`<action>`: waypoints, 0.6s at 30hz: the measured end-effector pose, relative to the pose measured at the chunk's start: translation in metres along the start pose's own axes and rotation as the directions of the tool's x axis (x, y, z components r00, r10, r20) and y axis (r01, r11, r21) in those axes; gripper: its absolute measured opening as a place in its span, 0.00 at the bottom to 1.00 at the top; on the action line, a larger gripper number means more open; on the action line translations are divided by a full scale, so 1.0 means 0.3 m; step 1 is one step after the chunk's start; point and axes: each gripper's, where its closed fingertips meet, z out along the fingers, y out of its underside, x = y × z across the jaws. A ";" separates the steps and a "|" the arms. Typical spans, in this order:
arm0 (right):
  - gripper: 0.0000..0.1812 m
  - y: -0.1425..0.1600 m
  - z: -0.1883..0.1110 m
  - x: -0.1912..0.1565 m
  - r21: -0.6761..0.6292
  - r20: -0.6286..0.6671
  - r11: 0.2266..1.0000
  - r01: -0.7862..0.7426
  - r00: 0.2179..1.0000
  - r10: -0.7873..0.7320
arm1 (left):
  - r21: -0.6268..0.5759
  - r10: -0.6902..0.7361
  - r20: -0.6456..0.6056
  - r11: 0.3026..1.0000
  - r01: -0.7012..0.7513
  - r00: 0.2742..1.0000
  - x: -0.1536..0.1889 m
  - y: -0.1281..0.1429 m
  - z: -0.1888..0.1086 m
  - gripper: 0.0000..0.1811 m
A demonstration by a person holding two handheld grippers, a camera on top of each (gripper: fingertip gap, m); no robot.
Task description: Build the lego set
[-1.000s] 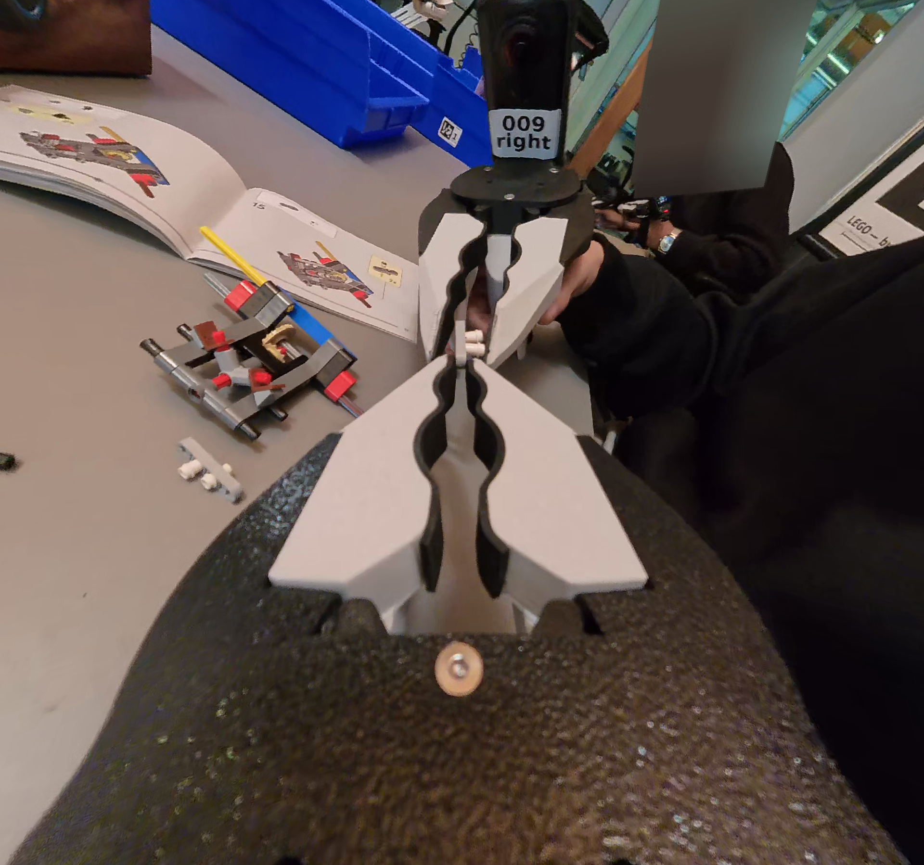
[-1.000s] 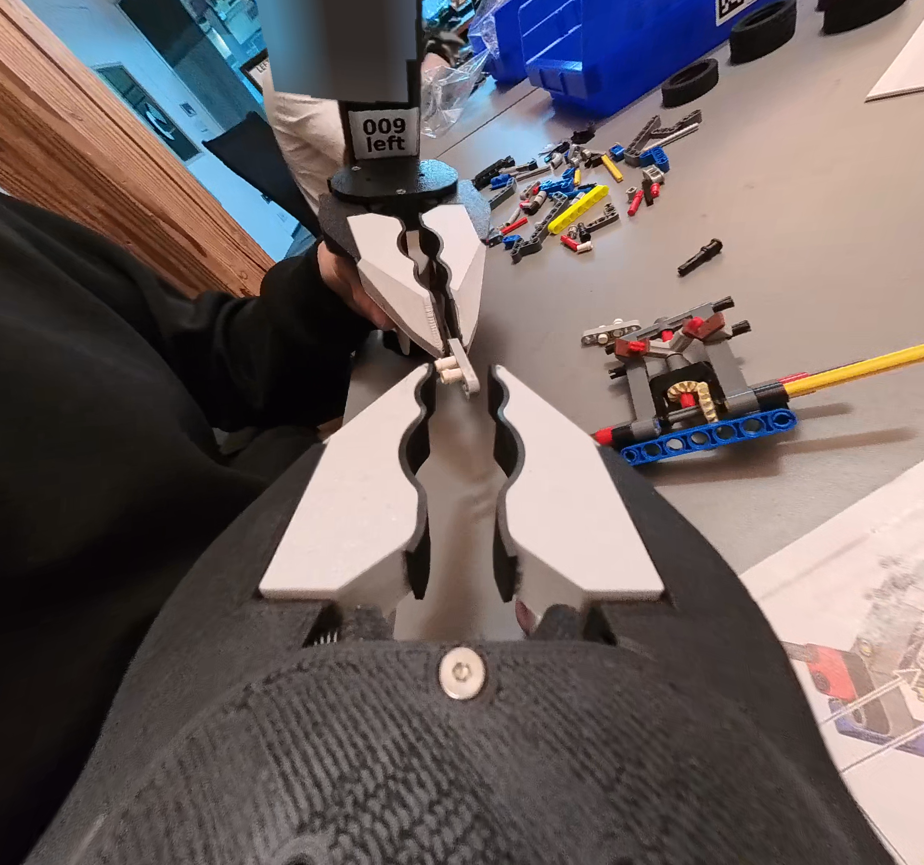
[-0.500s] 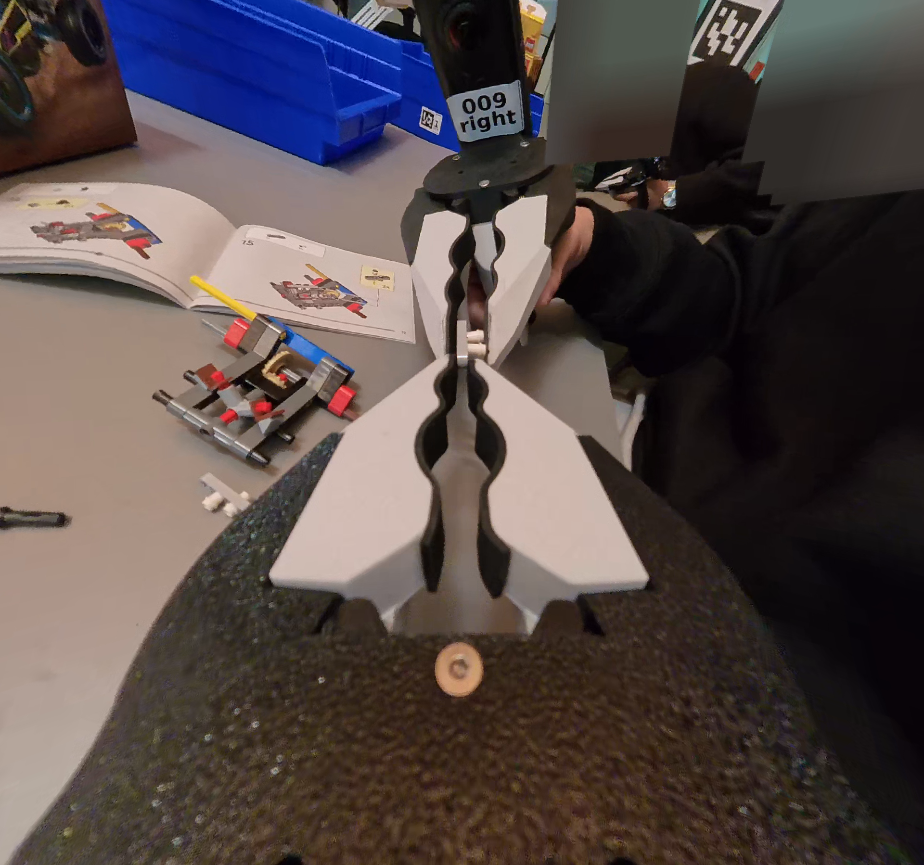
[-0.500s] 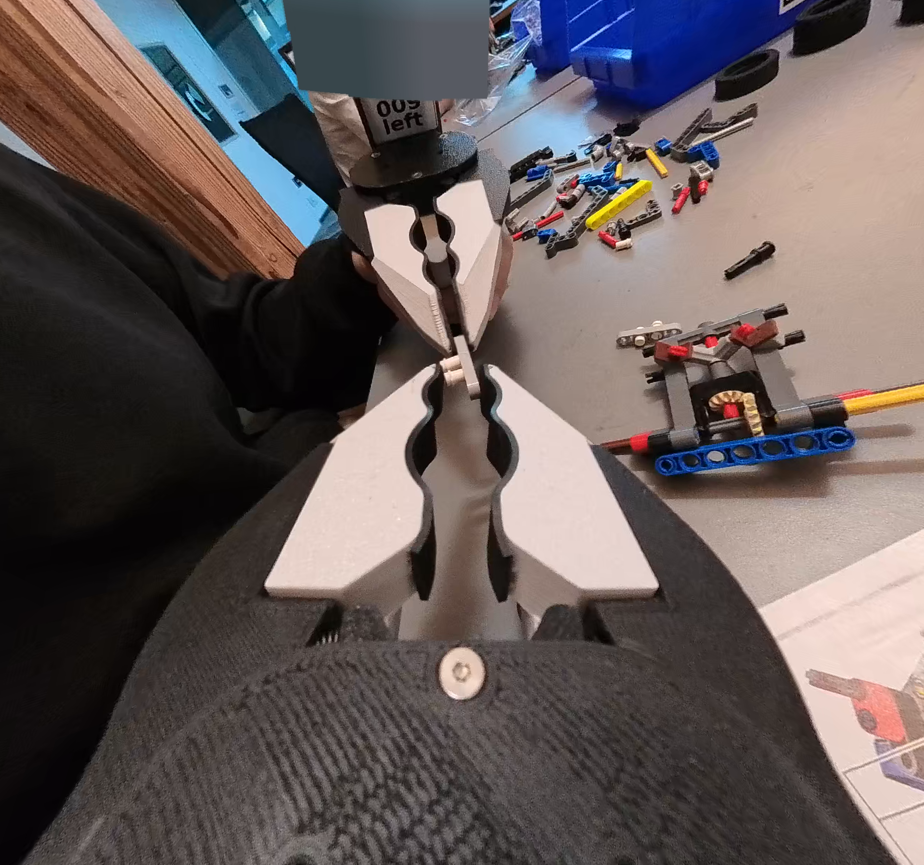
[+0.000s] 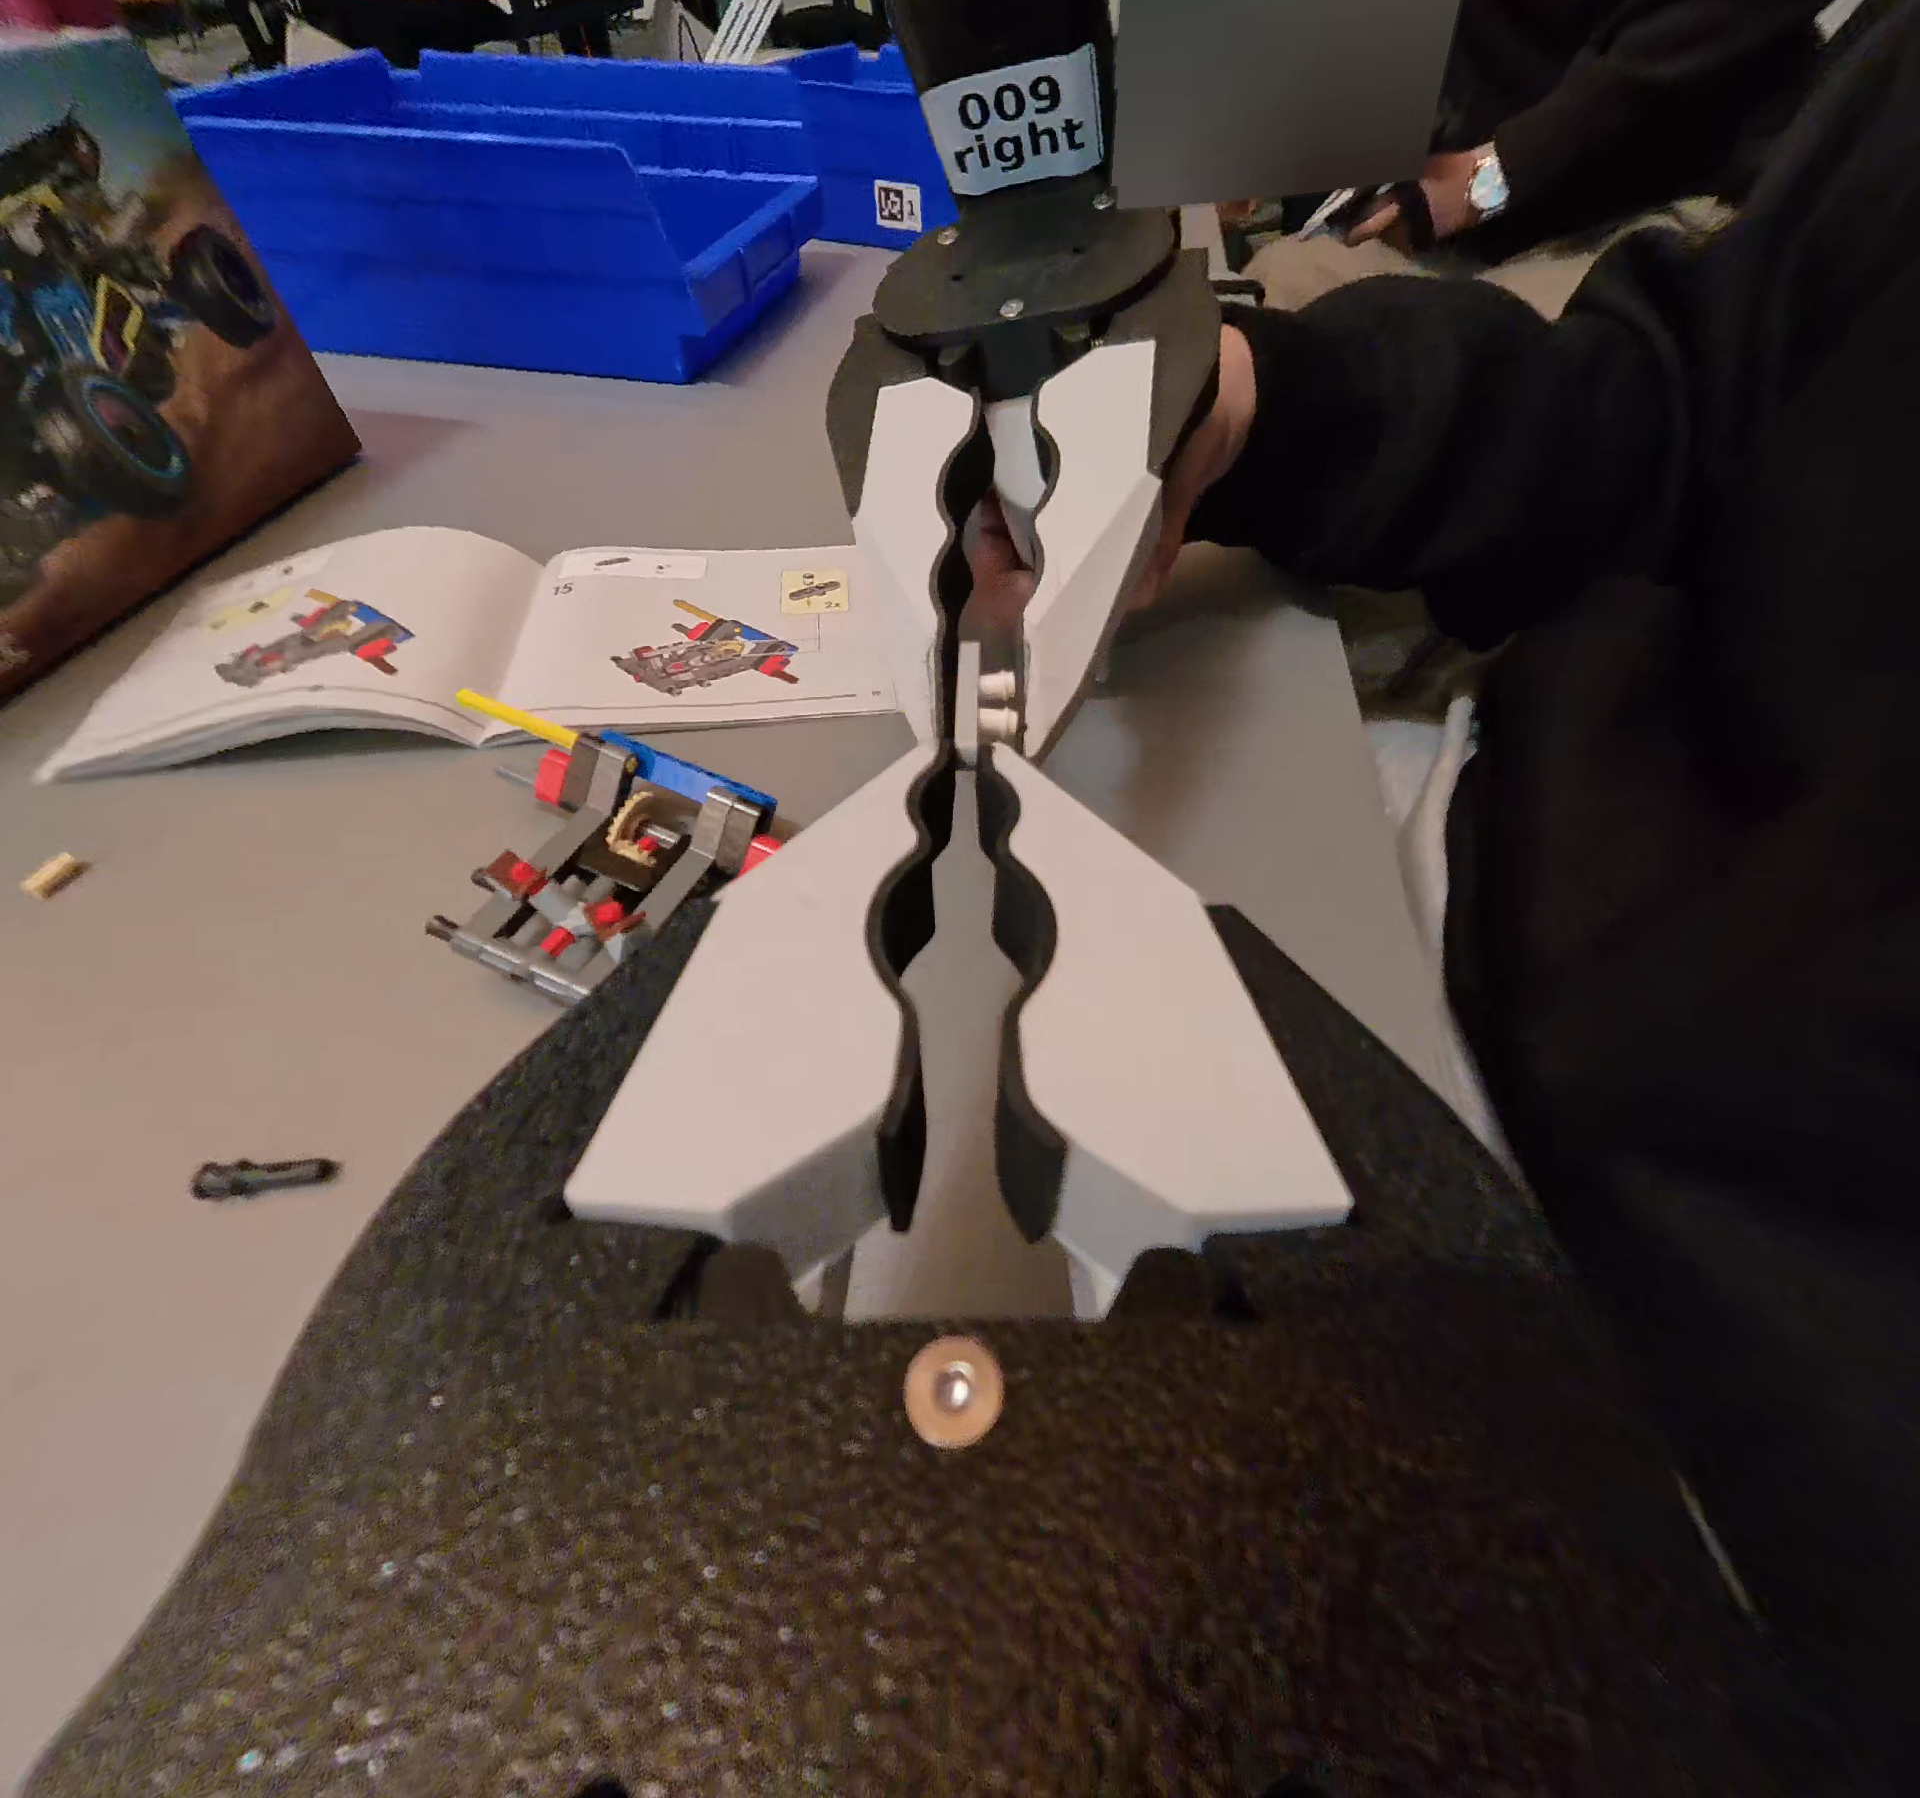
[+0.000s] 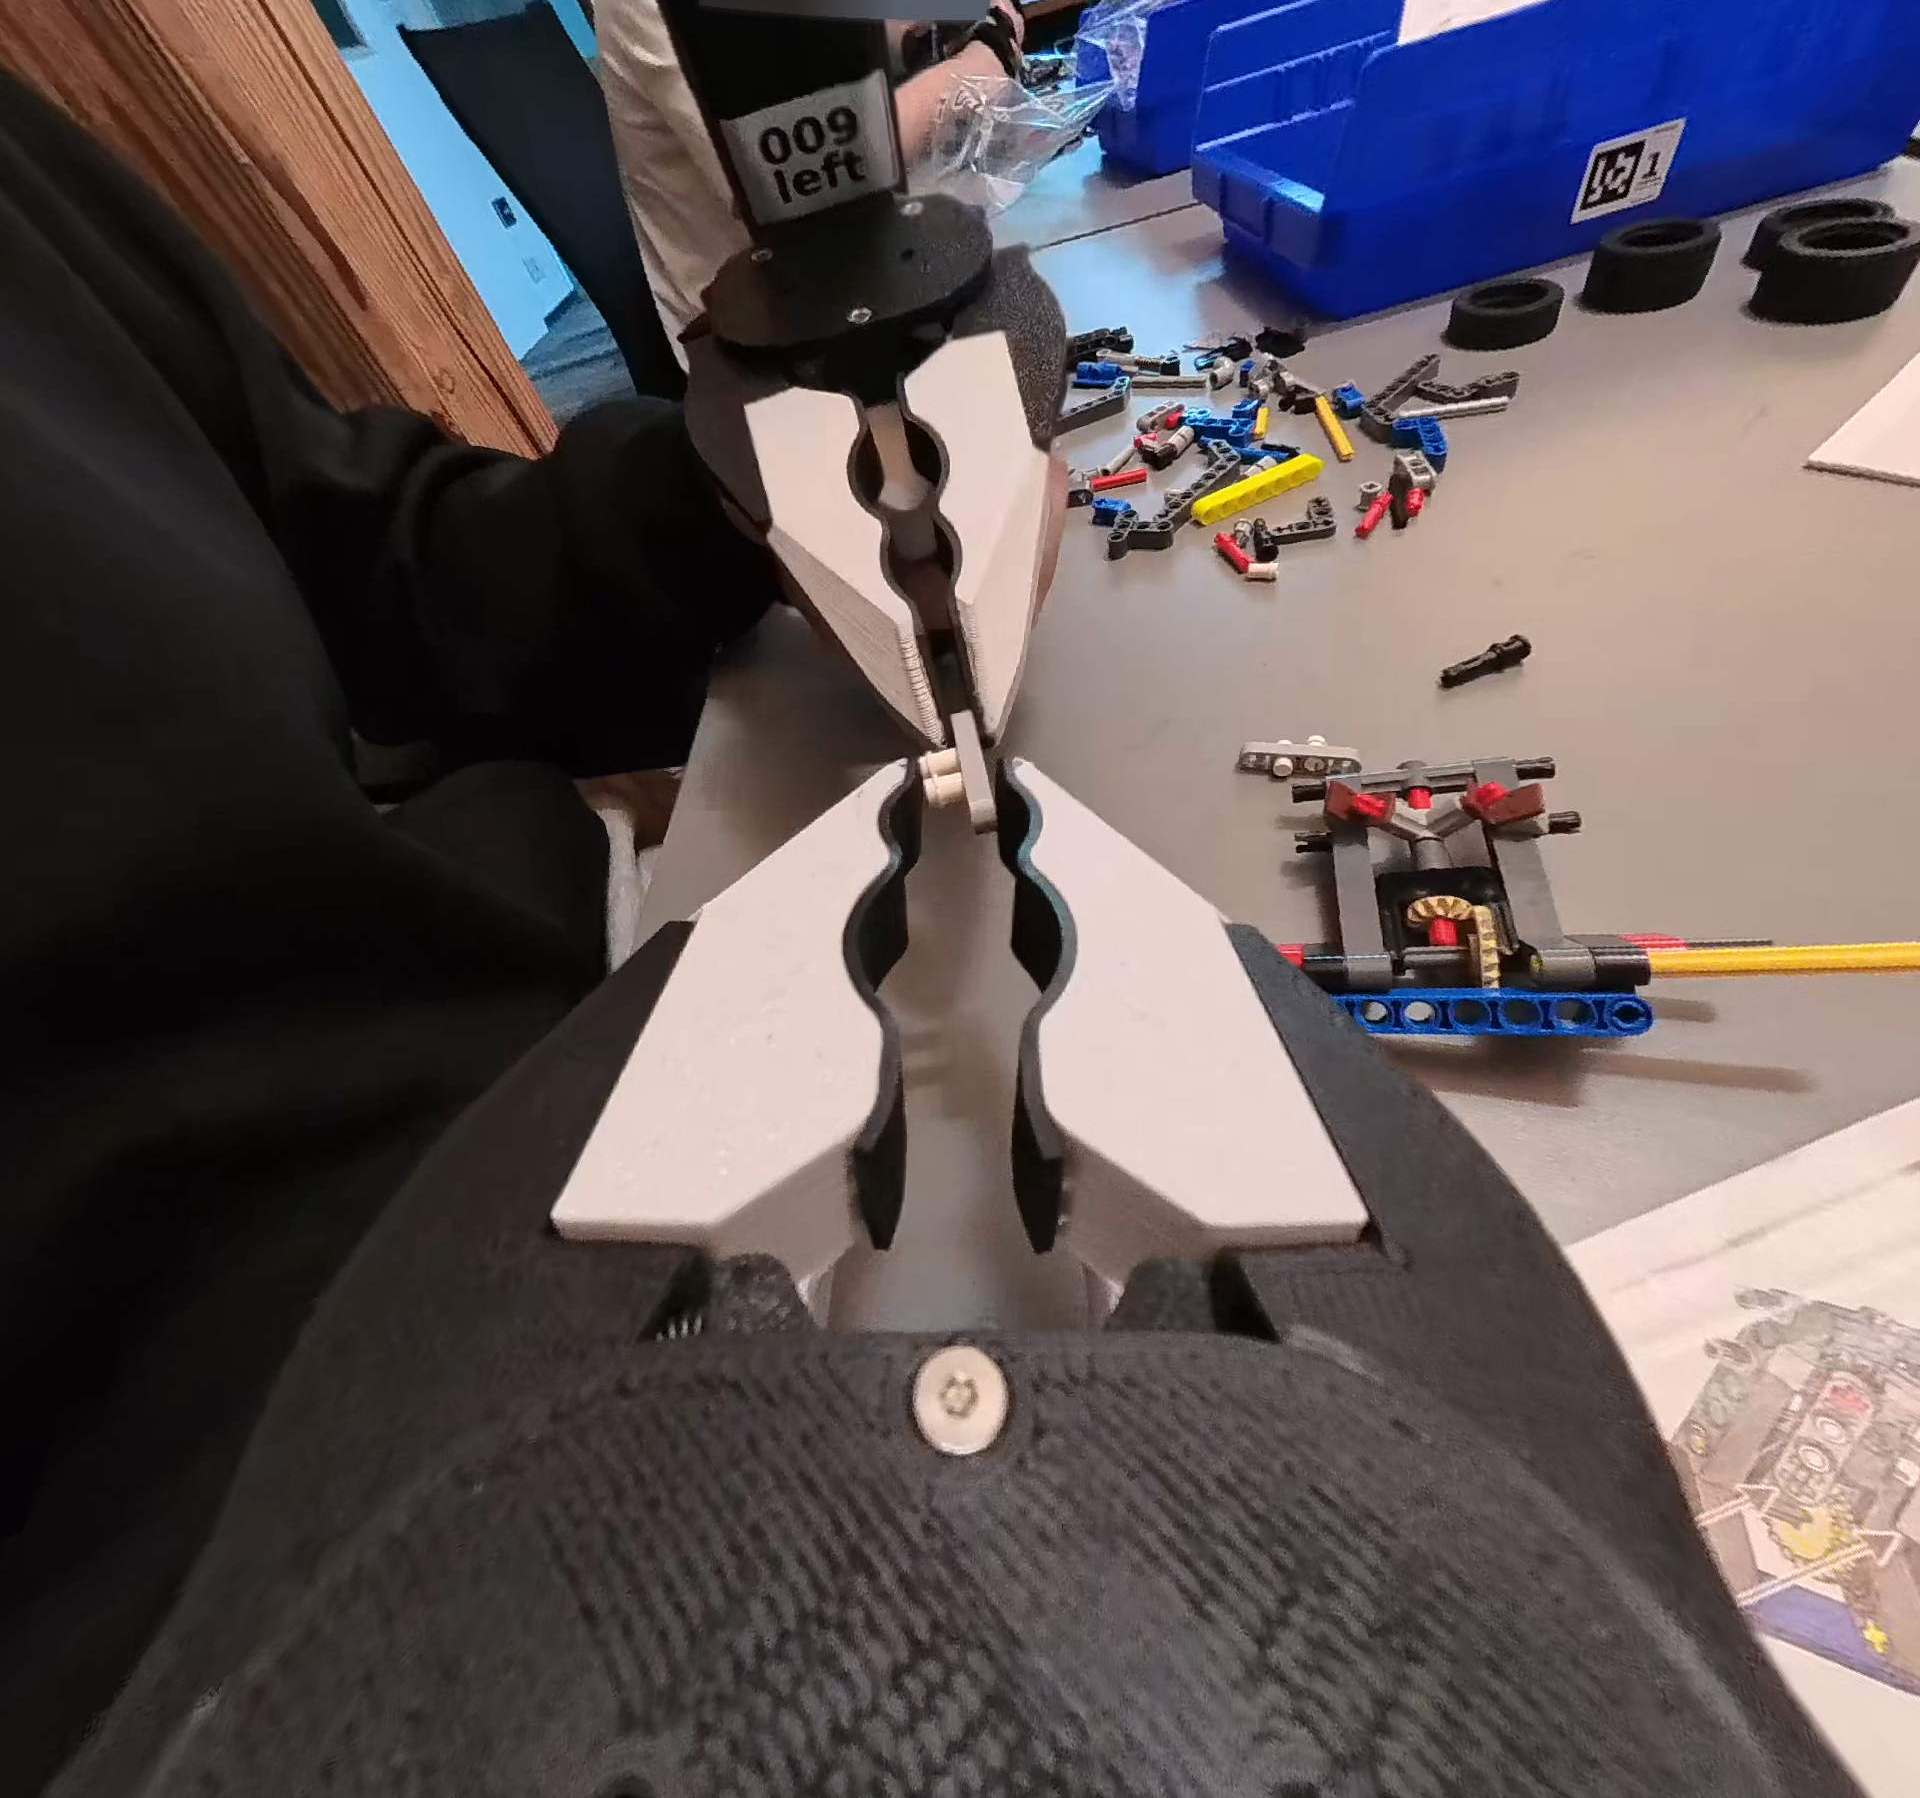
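A grey table carries a half-built chassis, loose pieces, tyres, blue bins and an open booklet.

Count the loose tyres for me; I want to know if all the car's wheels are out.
4, in a row before the blue bin: one tyre nearest, a second beside it, two overlapping at the right edge. More may lie out of frame.

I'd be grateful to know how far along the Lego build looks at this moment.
Done: a grey chassis section with a tan gear, blue beam and yellow axle lies on the table. In hand: the left gripper pinches a light grey beam with white pins, its other end between the right gripper fingers. Left: loose parts and tyres remain unused.
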 end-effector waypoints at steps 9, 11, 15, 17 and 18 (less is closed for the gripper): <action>0.06 0.002 -0.002 -0.010 -0.004 0.014 1.000 0.023 1.000 -0.023 | -0.037 0.130 0.008 0.991 -0.130 0.991 0.011 -0.004 -0.006 0.01; 0.06 0.005 0.001 -0.009 -0.011 0.014 1.000 0.019 1.000 -0.019 | -0.041 0.141 0.012 0.989 -0.140 0.990 0.008 0.000 -0.006 0.01; 0.08 -0.014 -0.007 0.017 0.019 -0.061 0.995 0.099 0.993 -0.098 | -0.007 0.041 0.035 0.999 -0.041 0.999 -0.010 -0.011 -0.003 0.01; 0.11 -0.015 -0.008 0.022 0.014 -0.092 0.988 0.156 0.984 -0.154 | -0.024 0.019 0.028 1.000 -0.018 0.999 -0.006 -0.004 0.001 0.01; 0.10 -0.020 -0.008 0.015 0.023 -0.093 0.982 0.188 0.978 -0.185 | -0.035 0.015 0.026 0.999 -0.014 1.000 -0.004 0.001 0.004 0.01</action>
